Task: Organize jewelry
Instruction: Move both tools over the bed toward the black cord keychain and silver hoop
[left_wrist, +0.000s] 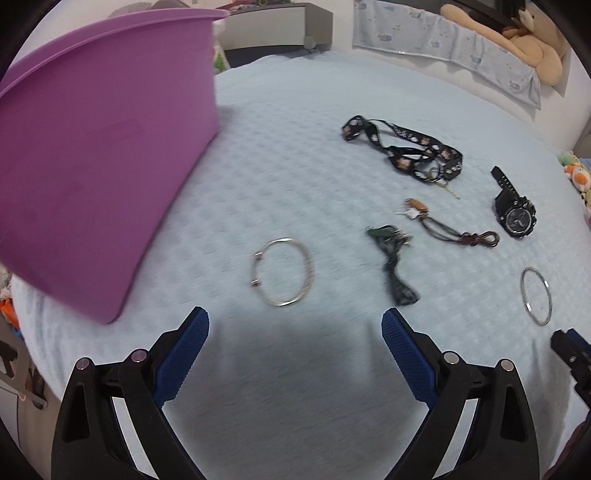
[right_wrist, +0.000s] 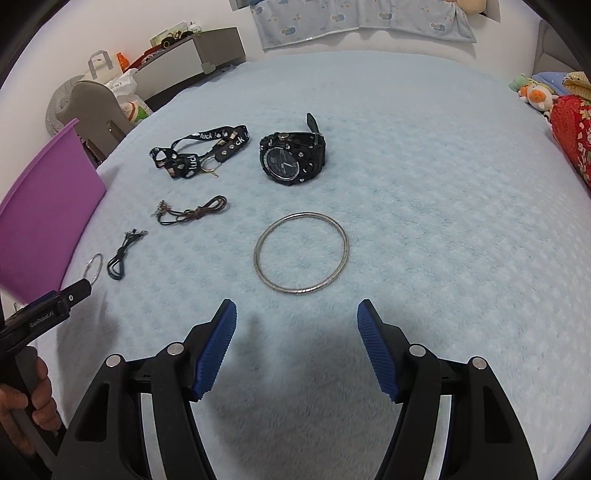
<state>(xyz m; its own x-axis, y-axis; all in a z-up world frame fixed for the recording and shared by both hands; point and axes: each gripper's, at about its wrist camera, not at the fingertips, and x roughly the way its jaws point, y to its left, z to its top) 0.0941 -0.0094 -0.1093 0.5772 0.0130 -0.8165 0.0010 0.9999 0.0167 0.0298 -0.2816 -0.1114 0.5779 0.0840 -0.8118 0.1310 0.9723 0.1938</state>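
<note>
The silver bangle is being framed just ahead of the right gripper, jaws held apart and empty; the black watch is lying beyond the bangle.

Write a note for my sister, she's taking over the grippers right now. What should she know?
Left gripper: open, empty, above the open-ended silver bracelet.
Right gripper: open, empty, above the closed silver bangle.
All on the pale blue blanket: black wristwatch, black printed lanyard, brown cord necklace, dark cord necklace.
Purple plastic bin stands at the left.
Done: nothing visibly put away.
Left: all six pieces.
</note>
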